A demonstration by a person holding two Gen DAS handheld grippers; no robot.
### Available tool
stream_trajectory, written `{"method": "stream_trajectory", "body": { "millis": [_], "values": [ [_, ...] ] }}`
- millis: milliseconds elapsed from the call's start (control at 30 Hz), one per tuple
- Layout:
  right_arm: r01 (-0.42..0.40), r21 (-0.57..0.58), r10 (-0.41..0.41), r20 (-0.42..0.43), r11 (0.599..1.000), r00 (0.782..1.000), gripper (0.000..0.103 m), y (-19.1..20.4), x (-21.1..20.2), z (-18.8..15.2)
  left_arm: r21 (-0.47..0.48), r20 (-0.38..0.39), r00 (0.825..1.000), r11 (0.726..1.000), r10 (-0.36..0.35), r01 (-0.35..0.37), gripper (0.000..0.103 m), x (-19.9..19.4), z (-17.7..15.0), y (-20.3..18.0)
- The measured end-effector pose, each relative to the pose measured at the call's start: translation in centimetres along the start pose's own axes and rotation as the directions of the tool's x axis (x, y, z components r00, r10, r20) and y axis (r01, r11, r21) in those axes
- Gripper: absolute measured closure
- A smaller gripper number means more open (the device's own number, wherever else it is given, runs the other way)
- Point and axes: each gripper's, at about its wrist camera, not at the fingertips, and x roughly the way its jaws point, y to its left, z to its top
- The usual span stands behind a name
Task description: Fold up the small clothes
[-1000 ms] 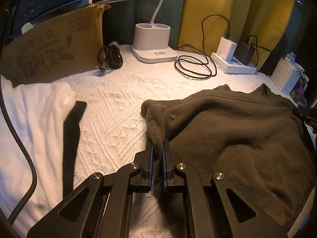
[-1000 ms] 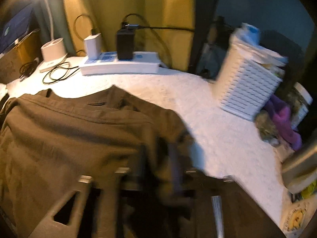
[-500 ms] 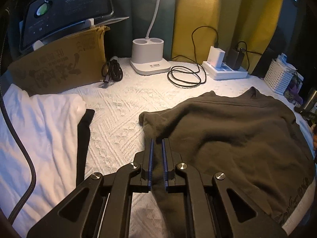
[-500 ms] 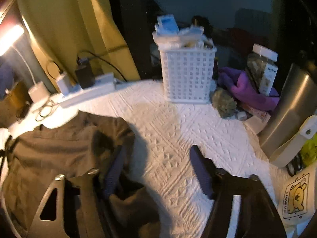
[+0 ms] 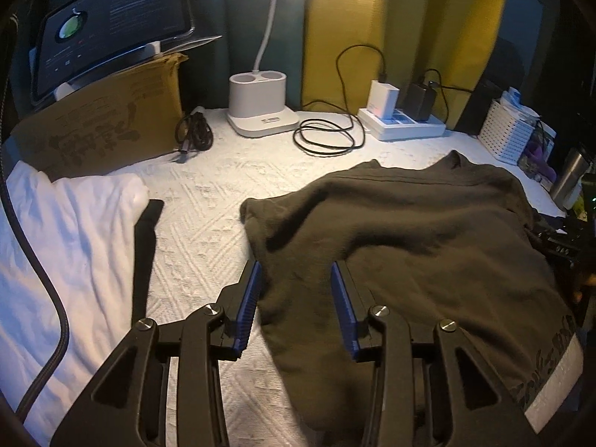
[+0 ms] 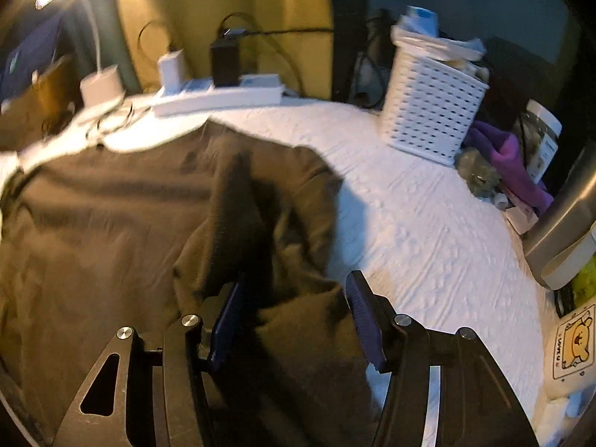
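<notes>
On the white counter (image 5: 208, 201) we see the brown garment (image 5: 409, 231) spread flat, centre to 3 o'clock. Our left tool (image 5: 296, 273) is released, jaws apart over its near left edge. Our right tool (image 6: 294, 290) is also released, straddling a bunched fold. White cloth (image 5: 74, 223) lies at 9 o'clock.

Brown garment (image 5: 409, 231) looking like soft matt fleecy cloth; white cover (image 5: 208, 219) showing raised quilted texture; basket (image 6: 432, 108) looking like perforated white plastic; tumbler (image 5: 568, 177) gleaming, brushed metal.
</notes>
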Motion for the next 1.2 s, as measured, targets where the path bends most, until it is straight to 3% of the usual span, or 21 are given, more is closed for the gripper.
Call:
{"method": "stream_trajectory", "body": {
  "millis": [167,200,233,300,433,633,767,867,933,1067,1100,1167,1200],
  "values": [
    [-0.018,-0.009,0.018,0.009,1.0,1.0,0.054,0.6,-0.4,0.0,0.01,-0.003,1.0,1.0,-0.019,0.019,0.064,0.1,-0.4,-0.2],
    [-0.028,-0.014,0.028,0.009,1.0,1.0,0.062,0.6,-0.5,0.2,0.007,-0.004,1.0,1.0,-0.022,0.022,0.064,0.1,-0.4,-0.1],
    [-0.038,-0.015,0.038,0.006,0.999,0.999,0.076,0.5,-0.4,0.3,0.004,-0.005,1.0,1.0,-0.024,0.024,0.064,0.2,-0.5,-0.1],
    [-0.063,-0.001,0.063,-0.003,0.998,0.998,0.09,0.3,0.0,0.8,-0.003,-0.006,1.0,1.0,-0.029,0.029,0.064,0.3,-0.5,0.0],
    [-0.05,-0.007,0.05,0.021,0.999,0.999,0.093,0.1,-1.2,1.5,-0.01,-0.001,1.0,1.0,-0.03,0.03,0.064,0.4,-0.5,0.4],
    [0.071,-0.004,-0.07,0.098,0.997,0.993,0.093,-1.8,-3.4,3.4,-0.012,-0.016,0.999,0.999,-0.033,0.033,0.064,1.3,-0.2,0.5],
    [0.141,0.038,-0.143,0.073,0.989,0.987,0.093,-4.6,-1.2,3.6,-0.005,-0.014,0.999,0.999,-0.045,0.045,0.064,1.7,0.1,0.3],
    [0.148,0.084,-0.151,0.022,0.985,0.988,0.093,-6.5,1.7,3.1,-0.011,-0.027,0.999,0.999,-0.038,0.037,0.064,2.2,0.1,0.4],
    [0.104,0.111,-0.102,-0.026,0.988,0.994,0.092,-7.2,3.1,2.6,-0.013,-0.038,0.999,0.999,-0.03,0.03,0.064,2.5,0.1,0.6],
    [0.082,0.108,-0.079,-0.032,0.991,0.996,0.092,-7.5,3.0,3.2,-0.022,-0.041,0.999,1.0,-0.001,0.001,0.064,2.7,0.3,1.5],
    [0.08,0.11,-0.078,-0.027,0.991,0.997,0.089,-7.7,2.8,3.5,-0.025,-0.039,0.999,1.0,0.003,-0.004,0.064,2.7,0.4,1.8],
    [0.091,0.104,-0.09,-0.011,0.99,0.996,0.073,-7.9,2.4,4.2,-0.026,-0.03,0.999,1.0,0.014,-0.015,0.064,2.7,0.8,2.2],
    [0.083,0.096,-0.083,-0.003,0.992,0.997,0.049,-8.0,2.3,4.7,-0.022,-0.025,1.0,1.0,0.019,-0.02,0.063,2.7,1.1,2.3]
  ]
}}
